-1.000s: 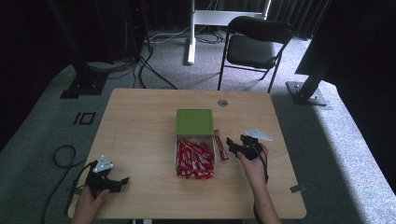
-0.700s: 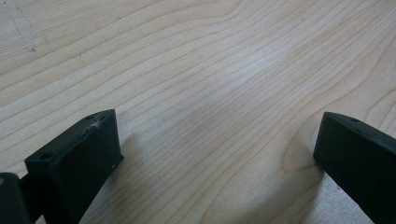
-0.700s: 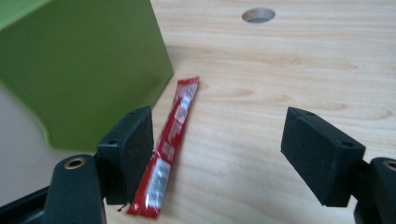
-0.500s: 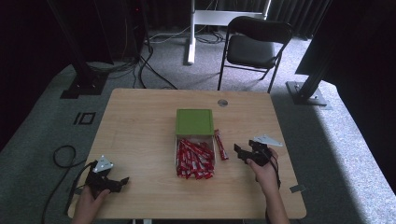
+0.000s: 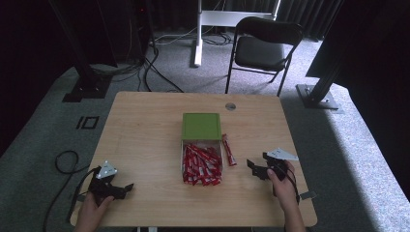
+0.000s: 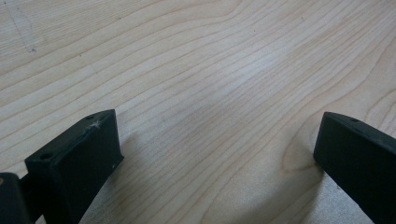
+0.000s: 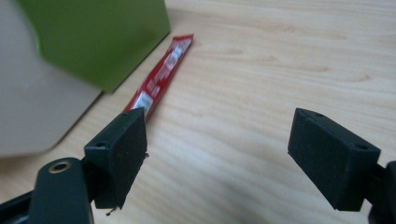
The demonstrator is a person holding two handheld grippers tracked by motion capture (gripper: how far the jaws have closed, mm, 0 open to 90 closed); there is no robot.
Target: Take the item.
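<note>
Nearest me, at about seven o'clock on the table (image 5: 145, 125), the left gripper (image 5: 126, 187) rests where it was, jaws wide apart over bare wood and gripping nothing. At four o'clock the right gripper (image 5: 251, 167) has drawn back toward the person from beside the box (image 5: 201, 126), jaws spread and empty. The single red sachet (image 5: 228, 150) it was near lies on the wood just right of the box, at about three o'clock of centre, beside the heaped sachets (image 5: 200, 164), so I'd judge one has been laid out.
</note>
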